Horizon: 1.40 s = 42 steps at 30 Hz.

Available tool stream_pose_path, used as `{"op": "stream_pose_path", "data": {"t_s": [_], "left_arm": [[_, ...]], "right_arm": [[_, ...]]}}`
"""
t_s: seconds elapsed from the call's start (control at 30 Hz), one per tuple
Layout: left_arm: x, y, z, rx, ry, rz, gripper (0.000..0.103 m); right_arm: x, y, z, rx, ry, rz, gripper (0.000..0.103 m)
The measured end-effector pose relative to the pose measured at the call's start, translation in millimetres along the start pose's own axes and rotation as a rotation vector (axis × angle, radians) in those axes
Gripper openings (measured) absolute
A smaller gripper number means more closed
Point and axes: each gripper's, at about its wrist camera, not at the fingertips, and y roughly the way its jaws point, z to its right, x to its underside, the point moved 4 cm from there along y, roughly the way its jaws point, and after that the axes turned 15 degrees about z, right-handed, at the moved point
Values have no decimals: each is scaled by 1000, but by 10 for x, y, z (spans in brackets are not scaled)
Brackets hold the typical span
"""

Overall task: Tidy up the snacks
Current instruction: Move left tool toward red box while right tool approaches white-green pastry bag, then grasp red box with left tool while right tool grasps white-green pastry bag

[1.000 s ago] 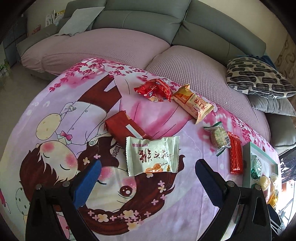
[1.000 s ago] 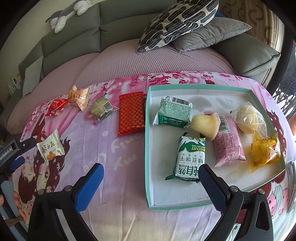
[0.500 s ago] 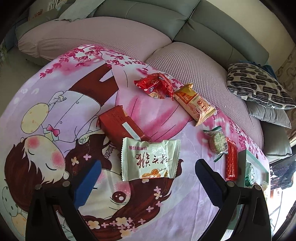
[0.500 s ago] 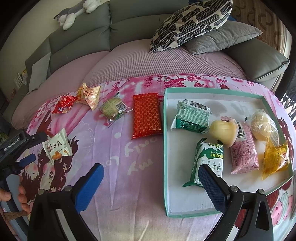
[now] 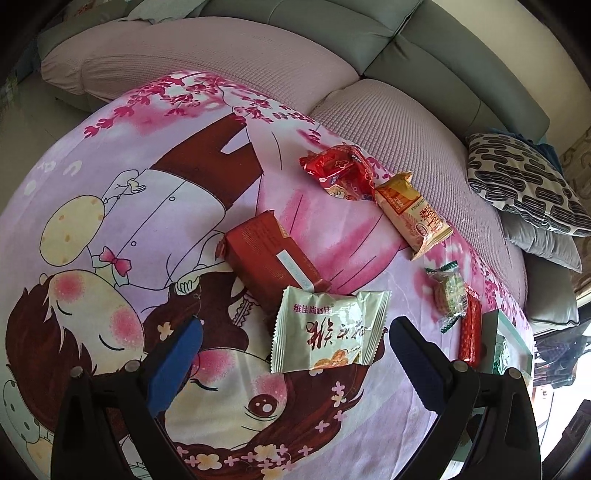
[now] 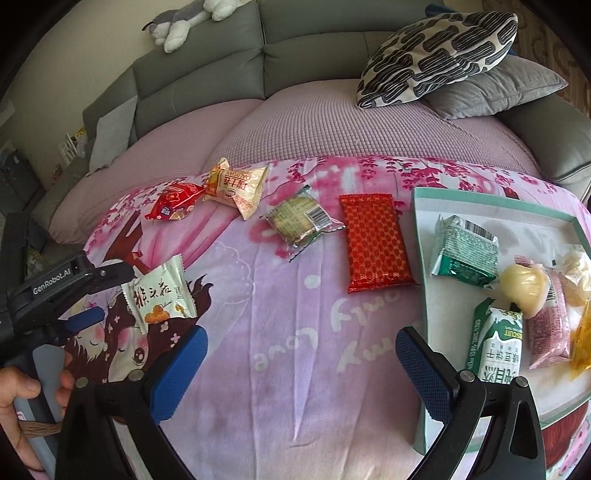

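Observation:
A pale green snack packet (image 5: 327,330) lies on the pink blanket, just ahead of my open left gripper (image 5: 291,363), between its blue fingers; it also shows in the right wrist view (image 6: 159,293). A red-brown box (image 5: 271,258) lies behind it. A red packet (image 5: 338,173), a yellow packet (image 5: 413,216), a clear-wrapped biscuit (image 6: 301,221) and a red patterned pack (image 6: 375,242) lie loose. The teal tray (image 6: 421,236) holds several snacks. My right gripper (image 6: 299,367) is open and empty over bare blanket left of the tray.
A grey sofa with mauve seat cushions (image 6: 332,129) runs behind the blanket. A black-and-white patterned pillow (image 6: 439,51) and a grey pillow (image 6: 498,88) lie at the right. A plush toy (image 6: 195,18) sits on the sofa back.
My left gripper has moved forward, so the pale green packet now lies between its fingers. My right gripper has shifted left, away from the tray.

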Motion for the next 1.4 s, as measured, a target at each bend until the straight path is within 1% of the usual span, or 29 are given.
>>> {"op": "stream_pose_path", "data": {"t_s": [0.2, 0.43, 0.53, 0.7, 0.9, 1.03, 1.13, 1.4], "left_arm": [[-91, 29, -35, 3, -4, 15, 101], [-107, 142, -112, -54, 28, -8, 101], [-137, 171, -222, -80, 13, -7, 101], [-166, 200, -433, -126, -24, -13, 101], [-217, 171, -576, -127, -59, -3, 101], [-244, 157, -621, -118, -82, 2, 101], [-260, 149, -617, -114, -79, 6, 101], [-258, 214, -511, -93, -80, 5, 101]], "right_arm": [[-18, 183, -337, -52, -55, 6, 103], [79, 495, -756, -93, -119, -22, 103], [121, 583, -908, -97, -160, -27, 103], [146, 710, -1113, -140, -167, -46, 103], [172, 813, -1326, -151, -217, -57, 103], [208, 890, -1412, -137, -257, -65, 103], [225, 962, -1420, -120, -272, -74, 103], [138, 1053, -1186, -71, -209, -72, 103]]}}
